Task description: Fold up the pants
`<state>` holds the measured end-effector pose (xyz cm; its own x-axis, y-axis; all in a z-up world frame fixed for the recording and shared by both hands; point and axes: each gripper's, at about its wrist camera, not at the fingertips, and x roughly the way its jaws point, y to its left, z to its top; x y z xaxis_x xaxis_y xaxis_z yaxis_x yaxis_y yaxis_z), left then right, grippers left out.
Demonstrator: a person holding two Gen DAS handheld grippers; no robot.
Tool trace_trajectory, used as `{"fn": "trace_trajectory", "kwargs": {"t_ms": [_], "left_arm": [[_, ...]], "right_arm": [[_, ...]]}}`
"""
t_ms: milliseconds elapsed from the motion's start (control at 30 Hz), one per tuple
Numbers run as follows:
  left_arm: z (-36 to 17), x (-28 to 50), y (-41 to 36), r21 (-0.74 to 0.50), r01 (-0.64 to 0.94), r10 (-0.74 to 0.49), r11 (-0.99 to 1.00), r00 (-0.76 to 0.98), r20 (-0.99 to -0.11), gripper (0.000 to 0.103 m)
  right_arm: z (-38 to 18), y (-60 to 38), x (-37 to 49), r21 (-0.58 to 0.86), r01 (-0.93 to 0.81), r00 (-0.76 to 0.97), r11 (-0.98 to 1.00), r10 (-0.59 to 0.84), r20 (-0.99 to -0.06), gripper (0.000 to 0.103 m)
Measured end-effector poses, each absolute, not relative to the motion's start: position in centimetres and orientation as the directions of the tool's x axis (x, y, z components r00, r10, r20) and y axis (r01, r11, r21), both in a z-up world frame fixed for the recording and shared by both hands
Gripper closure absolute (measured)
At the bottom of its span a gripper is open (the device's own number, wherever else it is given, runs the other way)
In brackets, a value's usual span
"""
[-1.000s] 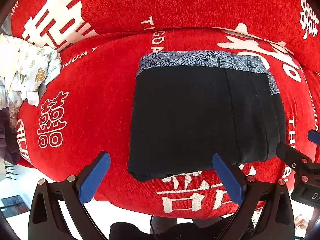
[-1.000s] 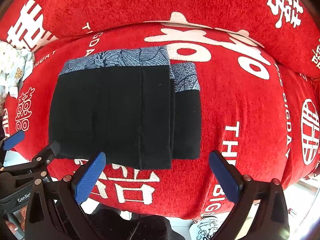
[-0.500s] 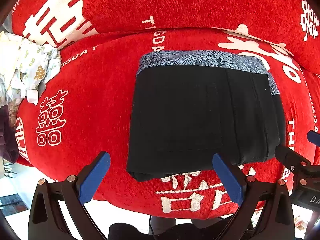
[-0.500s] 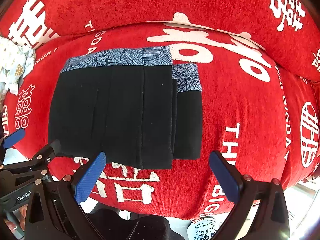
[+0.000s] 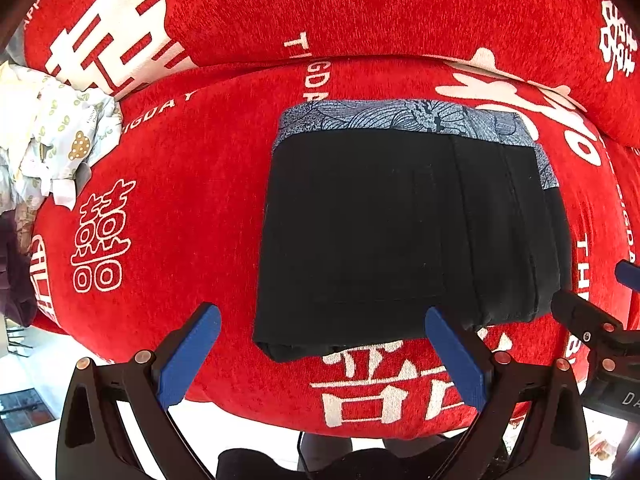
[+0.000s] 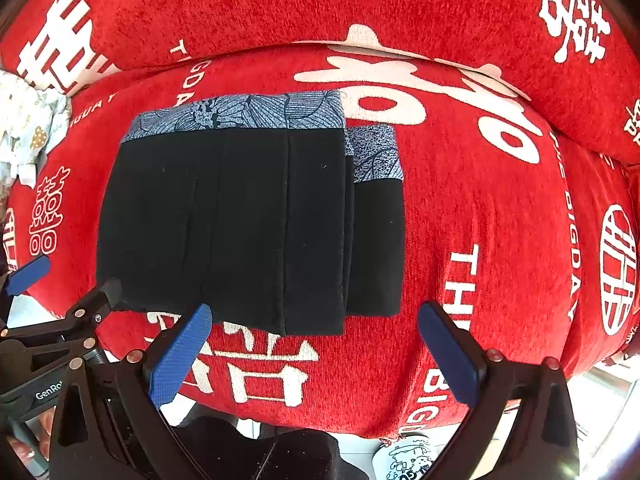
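The black pants [image 5: 400, 236] lie folded into a compact rectangle on the seat of a red cushion [image 5: 192, 184] printed with white characters and lettering. A grey-blue patterned waistband [image 5: 400, 118] runs along the far edge of the bundle, and the near edge sits just above a large white character on the cushion's front. In the right wrist view the fold is uneven — a lower layer juts out past the right side of the top layer, showing its own short strip of patterned band [image 6: 376, 154] set a little nearer than the main one.

The left tongs [image 5: 320, 356] hang at the near edge of the cushion with their blue pads spread wide, gripping nothing; the right pad overlaps the near edge of the pants in the picture, though contact cannot be judged. The right tongs [image 6: 316, 354] are likewise spread wide and empty, placed near the bundle's right near corner (their left pad overlaps the pants' near edge in the view, the right pad is over bare red fabric).

A second red cushion [image 5: 320, 4] rises behind as a backrest. At the far left lies a crumpled pale cloth [image 5: 52, 128] with small printed motifs, well apart from the pants.
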<state>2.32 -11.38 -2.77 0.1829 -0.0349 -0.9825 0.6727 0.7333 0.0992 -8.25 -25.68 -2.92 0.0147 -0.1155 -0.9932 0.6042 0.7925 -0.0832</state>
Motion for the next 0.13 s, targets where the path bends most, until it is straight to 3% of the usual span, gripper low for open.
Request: {"fn": "trace_trajectory", "kwargs": {"t_ms": [133], "left_arm": [[-2.80, 2.31, -11.35, 0.077, 0.675, -0.052, 0.734, 0.170, -0.984, 0.000]], "right_arm": [[-2.94, -25.66, -8.27, -0.082, 0.606, 0.014, 0.791, -0.114, -0.993, 0.000]]}}
